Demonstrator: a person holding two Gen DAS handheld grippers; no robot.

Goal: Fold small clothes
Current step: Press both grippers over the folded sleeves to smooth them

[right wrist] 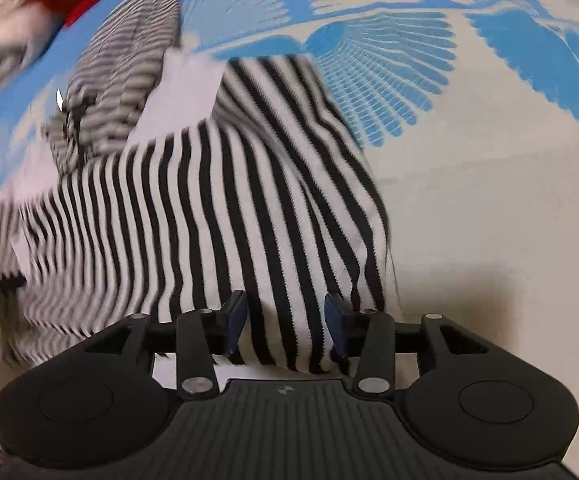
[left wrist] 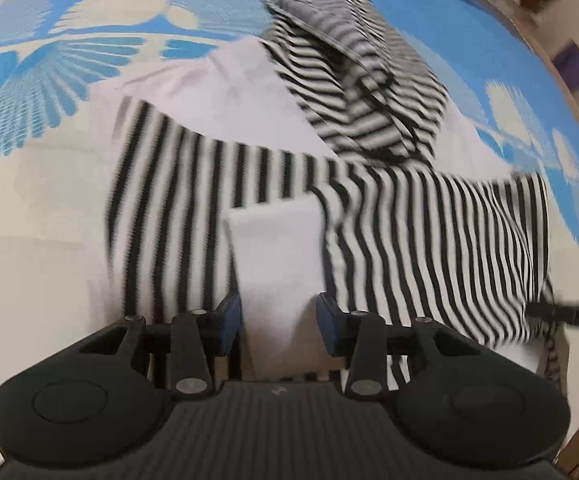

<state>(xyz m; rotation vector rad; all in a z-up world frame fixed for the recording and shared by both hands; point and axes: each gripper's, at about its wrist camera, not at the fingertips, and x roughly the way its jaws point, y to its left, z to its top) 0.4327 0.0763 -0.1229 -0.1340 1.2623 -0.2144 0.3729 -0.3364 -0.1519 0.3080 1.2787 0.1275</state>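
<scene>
Both grippers, left [left wrist: 278, 320] and right [right wrist: 285, 322], are held open over the striped garment [right wrist: 209, 208]; cloth is seen between the fingers [right wrist: 235, 316], not pinched.

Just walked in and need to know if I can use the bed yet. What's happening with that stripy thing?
A person is folding a black-and-white striped garment spread on a blue-and-white patterned sheet, with a claw in each hand. The left claw sits open around a white part of the cloth, the right claw open around a striped edge. Neither pinches the cloth, so the fold looks unfinished.
</scene>
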